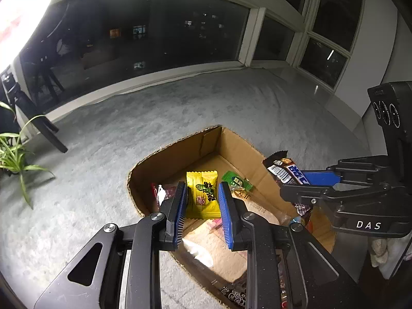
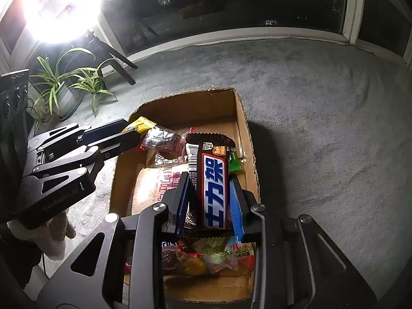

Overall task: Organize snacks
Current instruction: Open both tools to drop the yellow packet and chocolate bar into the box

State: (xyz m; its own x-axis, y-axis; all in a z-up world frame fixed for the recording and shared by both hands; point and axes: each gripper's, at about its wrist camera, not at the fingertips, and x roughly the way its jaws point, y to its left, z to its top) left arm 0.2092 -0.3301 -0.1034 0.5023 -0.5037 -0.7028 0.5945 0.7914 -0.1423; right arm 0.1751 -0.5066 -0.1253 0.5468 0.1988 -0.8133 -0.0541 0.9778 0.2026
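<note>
An open cardboard box [image 1: 239,144] [image 2: 244,121] sits on grey carpet and holds several snack packets. My left gripper [image 1: 202,193] hangs over the box and is shut on a yellow snack packet [image 1: 202,193], which also shows in the right wrist view [image 2: 140,126] at the fingertips. My right gripper [image 2: 209,182] [image 1: 303,180] is shut on a brown chocolate bar [image 2: 213,180] [image 1: 283,168] with a blue label, held above the box's right side. A green packet [image 1: 235,180], a red clear-wrapped packet [image 2: 164,141] and a large pale bag [image 1: 219,242] lie inside.
Grey carpet [image 2: 322,116] surrounds the box. A potted green plant [image 2: 64,85] [image 1: 13,152] stands at the left by dark chair legs [image 1: 51,139]. Dark windows with a white sill [image 1: 154,79] run along the back. A bright lamp [image 2: 59,7] glares at upper left.
</note>
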